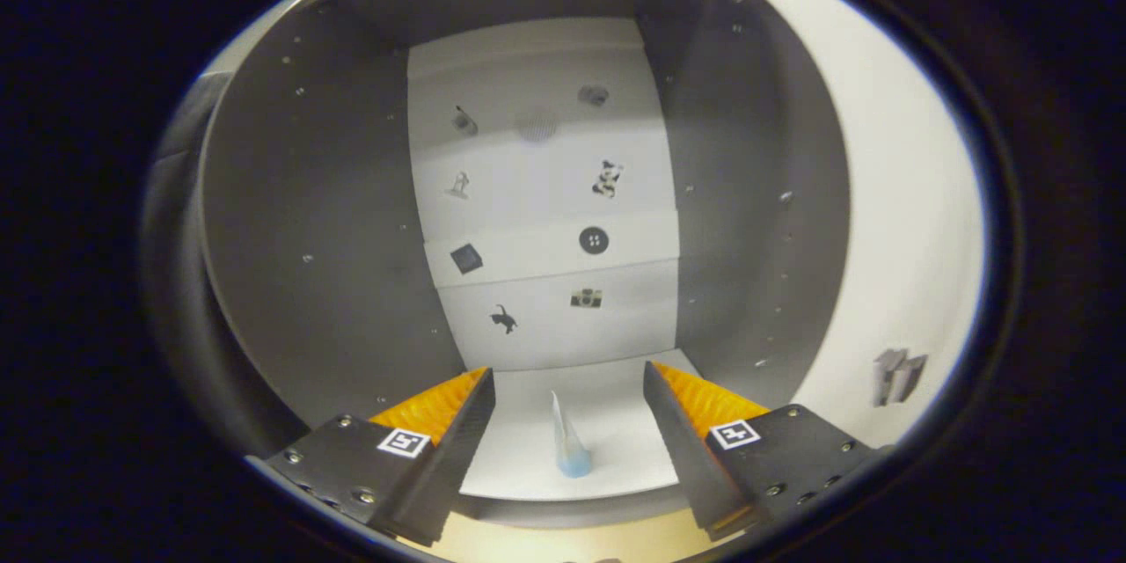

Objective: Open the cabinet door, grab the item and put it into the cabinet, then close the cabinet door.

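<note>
One small item, a clear cone-shaped tube (569, 444) with a bluish base, stands upright on the white floor (607, 396) of the cabinet, between the fingers and touching neither. The gripper (567, 396) is spread wide and holds nothing. At 12 o'clock from the tube rises the back wall (545, 193), dotted with small stickers; at 3 o'clock the open door (888, 237) with its handle (895, 376). Judging by this, opening and placing look done; closing the door remains.
</note>
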{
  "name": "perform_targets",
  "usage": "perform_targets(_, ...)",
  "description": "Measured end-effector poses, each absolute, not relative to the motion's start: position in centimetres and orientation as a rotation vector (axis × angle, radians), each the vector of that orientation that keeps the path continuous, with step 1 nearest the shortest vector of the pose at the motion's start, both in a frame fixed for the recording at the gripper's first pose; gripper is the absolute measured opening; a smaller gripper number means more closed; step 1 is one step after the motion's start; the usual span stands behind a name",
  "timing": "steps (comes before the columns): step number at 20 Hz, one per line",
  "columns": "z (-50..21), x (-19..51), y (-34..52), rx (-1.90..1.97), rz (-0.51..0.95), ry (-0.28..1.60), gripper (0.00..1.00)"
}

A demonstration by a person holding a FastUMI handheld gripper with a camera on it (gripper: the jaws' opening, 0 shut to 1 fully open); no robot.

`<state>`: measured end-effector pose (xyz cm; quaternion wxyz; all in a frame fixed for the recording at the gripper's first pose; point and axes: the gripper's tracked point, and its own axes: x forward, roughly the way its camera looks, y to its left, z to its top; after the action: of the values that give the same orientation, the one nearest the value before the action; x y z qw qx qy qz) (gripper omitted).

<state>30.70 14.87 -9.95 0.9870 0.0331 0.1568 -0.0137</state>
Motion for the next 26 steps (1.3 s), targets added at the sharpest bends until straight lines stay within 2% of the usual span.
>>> perform_targets(16, -1.5, 8.8, 13.2, -0.027, -0.054, 0.148, 1.0)
perform_targets(20, -1.4, 3.6, 12.3, -0.036, -0.061, 0.162, 0.99)
perform_targets(26, -2.1, -3.3, 8.2, -0.122, -0.177, 0.201, 0.99)
